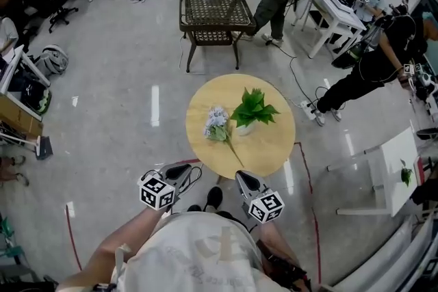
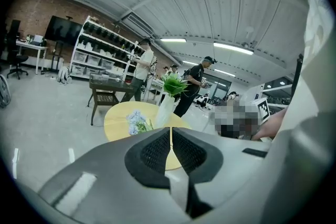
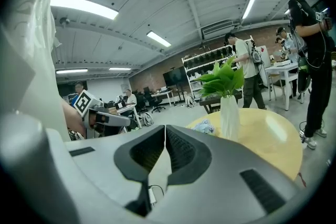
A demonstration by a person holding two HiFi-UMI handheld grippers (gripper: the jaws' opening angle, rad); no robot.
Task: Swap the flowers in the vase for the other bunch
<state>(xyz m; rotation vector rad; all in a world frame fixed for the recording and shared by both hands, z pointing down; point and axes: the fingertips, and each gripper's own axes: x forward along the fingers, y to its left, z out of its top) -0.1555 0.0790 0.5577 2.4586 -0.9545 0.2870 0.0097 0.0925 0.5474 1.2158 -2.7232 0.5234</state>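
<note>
Upright white vase (image 1: 244, 128), blue bunch (image 1: 217, 124) lying flat, stem toward person (image 1: 191, 253)

Left tool (image 1: 179, 173), right tool (image 1: 245, 181): jaws together, empty.

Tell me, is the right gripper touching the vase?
Apart. The head view shows the right gripper by the table edge, with bare tabletop between it and the vase.

Right gripper (image 3: 165, 128): jaws closed together, nothing between them. Beyond it, a round yellow surface (image 3: 275, 139) carries a white vase (image 3: 229, 115), upright, holding green leaves (image 3: 223, 80). A pale blue flower bunch (image 3: 205, 127) lies on the surface just left of the vase. Left gripper (image 3: 113, 119) visible at left.
</note>
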